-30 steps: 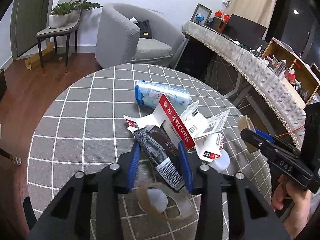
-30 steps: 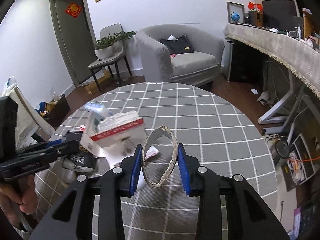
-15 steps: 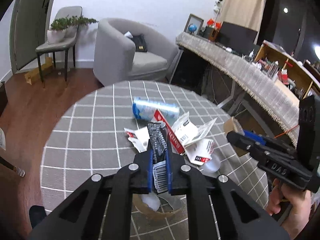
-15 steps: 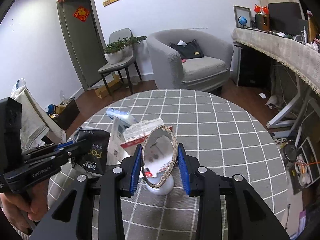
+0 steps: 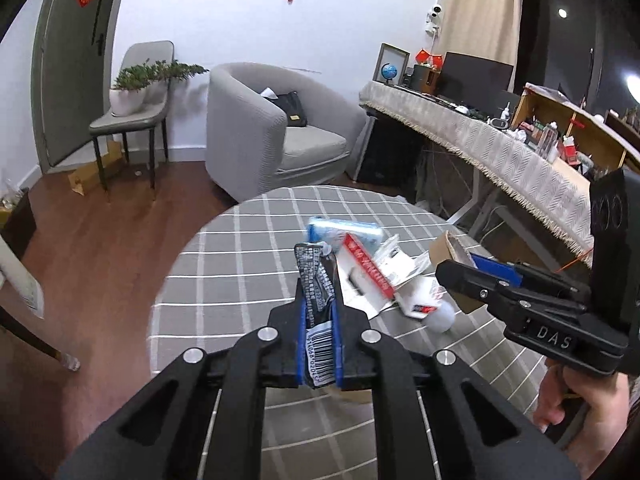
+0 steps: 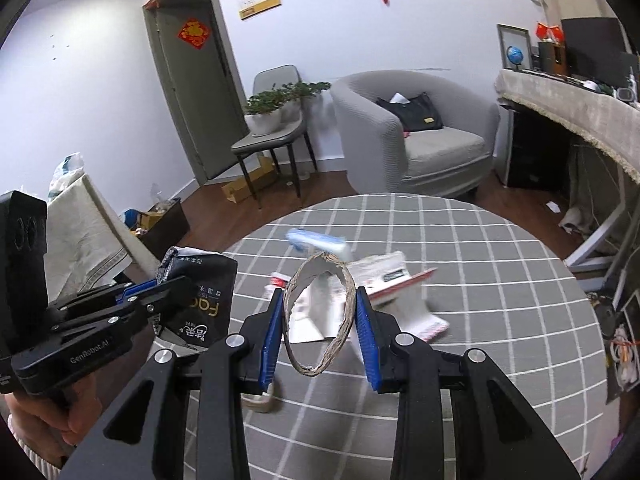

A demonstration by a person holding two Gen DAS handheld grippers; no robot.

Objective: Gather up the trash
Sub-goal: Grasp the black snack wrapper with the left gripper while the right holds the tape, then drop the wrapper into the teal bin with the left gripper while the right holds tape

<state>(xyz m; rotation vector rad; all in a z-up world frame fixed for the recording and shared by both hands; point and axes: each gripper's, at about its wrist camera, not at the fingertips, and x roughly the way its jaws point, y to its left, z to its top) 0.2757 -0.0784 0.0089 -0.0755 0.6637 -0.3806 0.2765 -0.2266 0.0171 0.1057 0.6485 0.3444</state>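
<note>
Blur is smearing the pile of trash (image 5: 372, 268) on the round table (image 5: 224, 264), so the print on the red and white cartons is not legible, and the blue packet (image 5: 344, 232) at the far side of the heap is showing only as a soft streak. The left gripper (image 5: 319, 312) is pinching a black wrapper (image 5: 318, 280) tight between its blue pads; the wrapper's lower end with the barcode is sticking out behind the pads and its top is standing up above them. In the right wrist view the same wrapper (image 6: 200, 292) is partly covered by the gripper's black body. The right gripper (image 6: 320, 320) is clamping a cardboard ring (image 6: 320, 316) at a middling width, squeezing it into an upright oval; through the ring, white paper is showing. A second ring (image 6: 260, 396) on the cloth is mostly hidden under that gripper's frame. A hand (image 5: 580, 404) is being cut off by the picture's lower right corner. The table's far half is lying bare out to its curved rim, with wooden floor (image 5: 100, 248) open between it and the grey armchair (image 5: 272, 136).
</note>
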